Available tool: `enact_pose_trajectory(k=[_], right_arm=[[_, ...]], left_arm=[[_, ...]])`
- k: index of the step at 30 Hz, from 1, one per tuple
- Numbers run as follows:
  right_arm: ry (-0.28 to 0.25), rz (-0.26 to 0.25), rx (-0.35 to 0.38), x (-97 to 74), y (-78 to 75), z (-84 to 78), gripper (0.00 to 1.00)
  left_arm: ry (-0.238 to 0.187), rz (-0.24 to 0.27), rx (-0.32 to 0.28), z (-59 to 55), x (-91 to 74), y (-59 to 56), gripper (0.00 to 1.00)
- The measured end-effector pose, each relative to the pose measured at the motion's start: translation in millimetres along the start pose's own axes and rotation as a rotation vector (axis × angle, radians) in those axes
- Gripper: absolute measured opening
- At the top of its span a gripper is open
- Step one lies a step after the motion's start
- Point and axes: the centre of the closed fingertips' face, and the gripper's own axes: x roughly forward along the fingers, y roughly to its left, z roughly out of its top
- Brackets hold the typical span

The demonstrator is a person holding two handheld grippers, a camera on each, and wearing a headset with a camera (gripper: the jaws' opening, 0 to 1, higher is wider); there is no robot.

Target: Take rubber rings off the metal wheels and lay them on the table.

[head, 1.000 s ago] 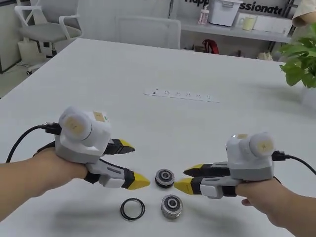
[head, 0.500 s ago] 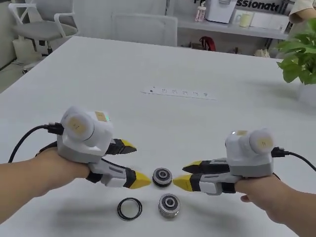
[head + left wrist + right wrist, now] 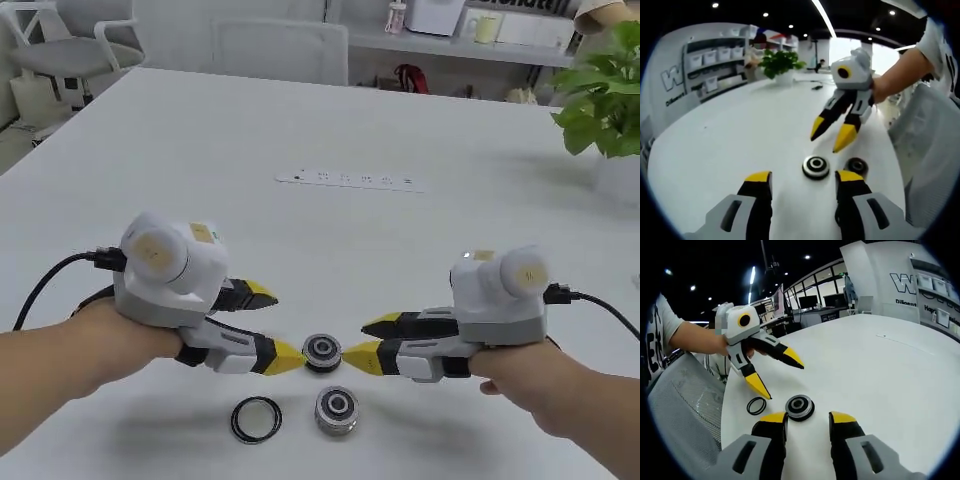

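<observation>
the left gripper (image 3: pixel 270 325) has its 2 yellow-tipped jaws spread apart and holds nothing; its lower tip is just beside the left side of a dark-rimmed metal wheel (image 3: pixel 322 350). the right gripper (image 3: pixel 365 340) faces it from the wheel's other side, jaws also parted and empty, lower tip just beside the wheel. whether either tip touches the wheel cannot be told. this wheel lies on the white table (image 3: pixel 300 230). nearer the person than this wheel is a 2nd metal wheel (image 3: pixel 337 410); nearer and to the left of it, a loose black rubber ring (image 3: pixel 256 418) lies flat. well beyond the wheel lies a white power strip (image 3: pixel 350 181).
</observation>
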Motion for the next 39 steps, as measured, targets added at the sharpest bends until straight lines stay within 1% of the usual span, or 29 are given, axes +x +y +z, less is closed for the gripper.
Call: enact_pose_trajectory(k=[9,18,20,24,27,31,39], right_arm=[[0.004,0.002,-0.006,-1.3,-0.3,-3.5,0.30],[-0.008,0.005,0.000,2.7,-1.3,-1.7,0.30],[-0.008,0.007,0.001,3.7,-1.7,-2.2,0.30],[-0.007,0.007,0.003,4.5,-3.0,-2.7,0.30],[-0.007,0.007,0.002,4.9,-3.8,-2.7,0.30],[-0.007,0.008,0.005,5.3,-3.8,-3.3,0.30],[-0.006,0.012,0.004,6.1,-1.0,-4.8,0.30]], left_arm=[[0.005,-0.007,0.008,2.0,5.8,-0.6,0.49],[0.022,-0.014,0.022,-2.8,9.2,-0.9,0.42],[0.021,-0.017,0.022,-2.6,10.0,-1.2,0.40],[0.013,-0.030,0.033,0.7,14.8,-4.0,0.36],[0.010,-0.045,0.041,3.5,20.1,-8.5,0.33],[0.013,-0.061,0.052,4.7,25.7,-12.8,0.30],[0.027,-0.093,0.070,3.8,34.1,-22.0,0.21]])
